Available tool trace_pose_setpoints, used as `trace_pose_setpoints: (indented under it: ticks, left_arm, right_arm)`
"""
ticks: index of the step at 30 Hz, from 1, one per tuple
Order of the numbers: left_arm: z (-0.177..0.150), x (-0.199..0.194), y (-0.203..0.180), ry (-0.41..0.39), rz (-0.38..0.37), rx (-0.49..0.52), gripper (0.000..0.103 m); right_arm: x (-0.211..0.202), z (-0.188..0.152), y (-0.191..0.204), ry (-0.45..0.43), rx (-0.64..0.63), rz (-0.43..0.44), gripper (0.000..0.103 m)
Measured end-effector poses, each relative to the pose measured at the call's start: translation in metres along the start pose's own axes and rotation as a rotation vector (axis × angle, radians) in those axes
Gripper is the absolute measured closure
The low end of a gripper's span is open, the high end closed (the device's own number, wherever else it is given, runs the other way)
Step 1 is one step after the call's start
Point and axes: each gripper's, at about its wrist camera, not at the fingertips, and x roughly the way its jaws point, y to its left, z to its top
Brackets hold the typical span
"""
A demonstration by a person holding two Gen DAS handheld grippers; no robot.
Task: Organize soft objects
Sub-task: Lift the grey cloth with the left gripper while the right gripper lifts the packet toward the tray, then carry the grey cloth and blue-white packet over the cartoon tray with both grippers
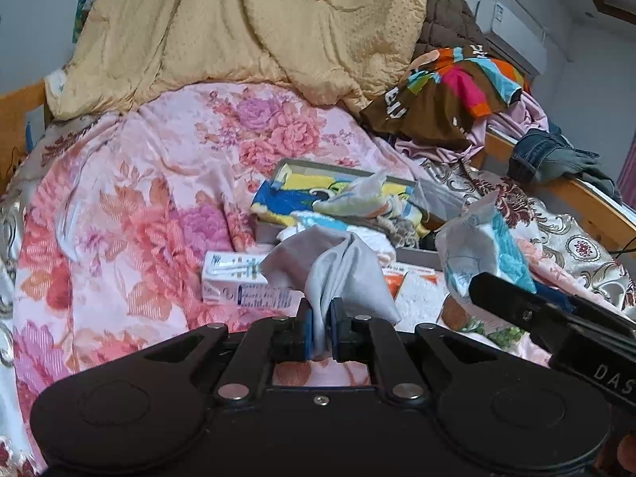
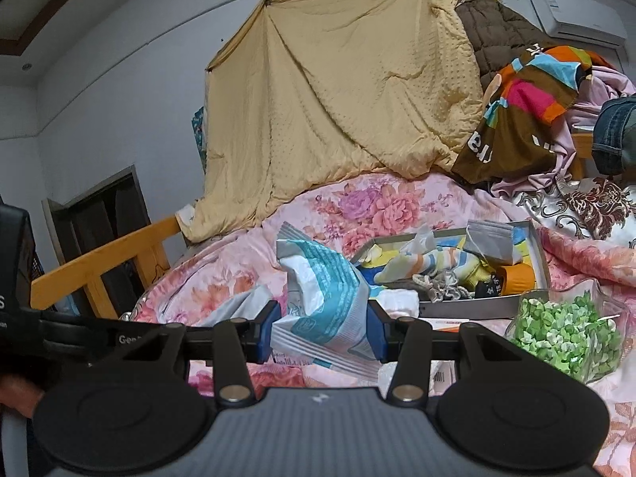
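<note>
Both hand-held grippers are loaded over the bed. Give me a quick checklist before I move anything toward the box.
1. Left hand-held gripper shut on grey cloth: ok.
2. Right hand-held gripper clamped on the blue-and-white plastic packet: ok.
3. Packet fully sealed: cannot tell.
4. Free room in the grey box: not ok, crowded.
5. Grey cloth hanging clear of the white carton: cannot tell.

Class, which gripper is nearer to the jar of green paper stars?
Right. The right gripper, clamping the blue-and-white packet, sits just beside the jar; the left gripper, holding grey cloth, is farther away.
</note>
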Motion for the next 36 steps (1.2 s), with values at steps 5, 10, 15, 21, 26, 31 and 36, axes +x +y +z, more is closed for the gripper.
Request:
trace_pose_setpoints:
  ticks: [5, 10, 15, 21, 26, 31, 36]
  left_arm:
    - [0.013, -0.004, -0.01, -0.02, -0.015, 0.027, 0.094]
    - [0.026, -0.003, -0.016, -0.041, -0.024, 0.029, 0.094]
    - [0.041, 0.006, -0.02, -0.05, -0.035, 0.072, 0.094]
    - [0.061, 0.026, -0.017, -0.064, -0.045, 0.088, 0.094]
    - [0.078, 0.052, -0.011, -0.075, -0.045, 0.082, 0.094]
    - [0.094, 0.085, -0.006, -0.075, -0.043, 0.103, 0.094]
    - [0.107, 0.129, -0.002, -0.078, -0.035, 0.103, 0.094]
  right_arm:
    - [-0.004, 0.006, -0.005, -0.013, 0.015, -0.013, 0.053]
    - [-0.006, 0.015, -0.012, -0.026, 0.023, -0.034, 0.053]
    - [0.007, 0.029, -0.016, -0.032, 0.005, -0.045, 0.053]
    - [0.039, 0.045, -0.022, -0.04, -0.045, -0.05, 0.053]
    - [0.08, 0.052, -0.036, -0.016, -0.079, -0.059, 0.053]
    - [0.125, 0.061, -0.052, -0.015, -0.097, -0.062, 0.053]
    - [0.161, 0.064, -0.078, -0.006, -0.033, -0.068, 0.053]
